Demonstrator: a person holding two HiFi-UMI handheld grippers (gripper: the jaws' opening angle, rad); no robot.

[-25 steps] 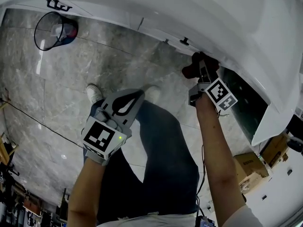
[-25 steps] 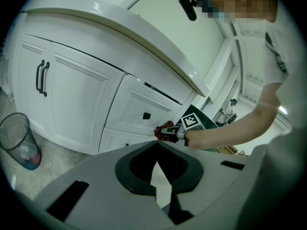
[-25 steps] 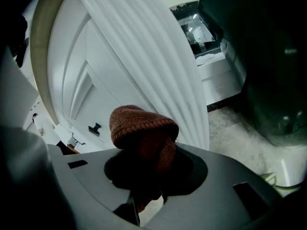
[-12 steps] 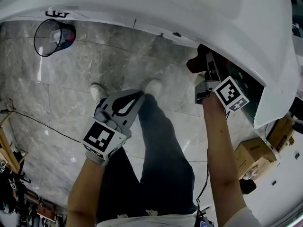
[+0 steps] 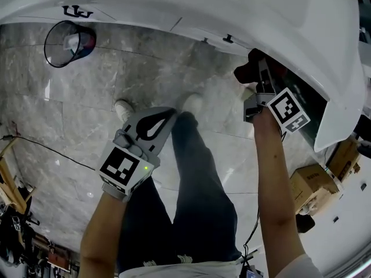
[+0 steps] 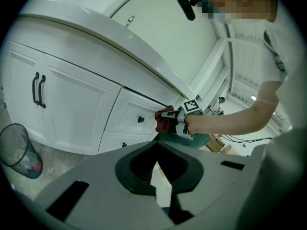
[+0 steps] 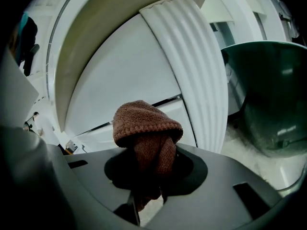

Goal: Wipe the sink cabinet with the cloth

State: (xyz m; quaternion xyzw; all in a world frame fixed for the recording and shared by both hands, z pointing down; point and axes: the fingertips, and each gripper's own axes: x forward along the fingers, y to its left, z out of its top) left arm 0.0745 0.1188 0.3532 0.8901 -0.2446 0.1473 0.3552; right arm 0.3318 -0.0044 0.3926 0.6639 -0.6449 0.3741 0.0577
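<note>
The right gripper point(image 7: 148, 178) has its jaws clamped on the brown cloth point(image 7: 146, 123), which bunches up into a rounded wad above them. In the head view, that gripper point(image 5: 259, 77) is reaching up under the overhang of the white sink cabinet point(image 5: 232, 10), with the cloth point(image 5: 246, 73) right at the drawer front. Whether it actually presses the panel is hard to tell. A fluted white post point(image 7: 192, 66) stands just beside it, and a dark green tub point(image 7: 268, 95) sits further right. The left gripper point(image 5: 157, 123) hangs low over the marble floor point(image 5: 87, 97), jaws closed on nothing, well away from the wire bin point(image 5: 68, 39).
</note>
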